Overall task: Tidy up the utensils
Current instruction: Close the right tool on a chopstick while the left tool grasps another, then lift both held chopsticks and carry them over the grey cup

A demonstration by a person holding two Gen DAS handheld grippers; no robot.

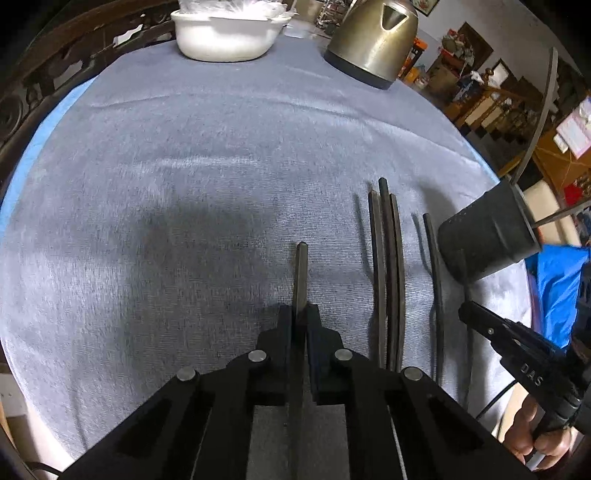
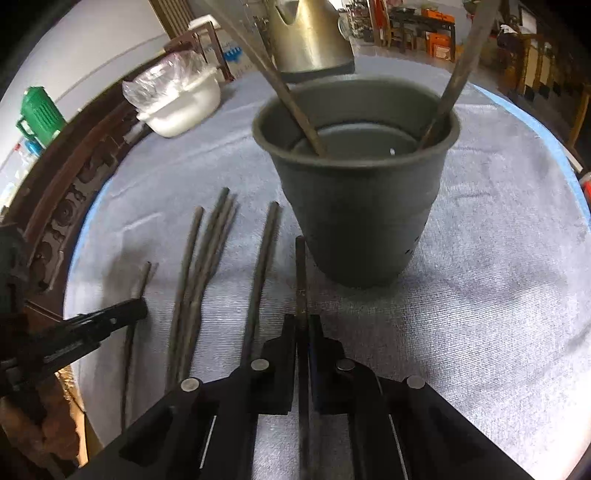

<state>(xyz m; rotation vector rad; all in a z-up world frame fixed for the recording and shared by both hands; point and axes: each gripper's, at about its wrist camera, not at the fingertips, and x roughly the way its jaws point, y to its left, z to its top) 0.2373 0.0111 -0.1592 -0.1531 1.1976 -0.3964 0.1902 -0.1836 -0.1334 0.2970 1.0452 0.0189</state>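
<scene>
Left wrist view: left claw (image 1: 300,314) sat nearest the lens, jaws pressed together on a dark chopstick (image 1: 301,273) that stuck out fwd over the grey cloth (image 1: 184,166) on the counter. Right of it lay a bundle of three chopsticks (image 1: 388,266) touching each other, then a single stick (image 1: 436,280) just beside them. Dark cup (image 1: 487,232) stood at the right edge w/ two sticks leaning out of it. Right claw (image 1: 467,312) showed low right near that cup, a hand (image 1: 539,435) behind it. White bowl (image 1: 225,33) and metal kettle (image 1: 373,40) sat at the far side, well apart from the sticks.

Right wrist view: right claw (image 2: 303,321) was closed, pinching another chopstick (image 2: 301,273) whose tip ended just beside the cup's (image 2: 354,221) base; touching or not, can't tell. Cup upright, two sticks (image 2: 291,103) leaning on opposite sides of its rim. Loose sticks (image 2: 207,266) lay to the left on the cloth. Left claw (image 2: 142,308) came in far left, shut on its own stick.
</scene>
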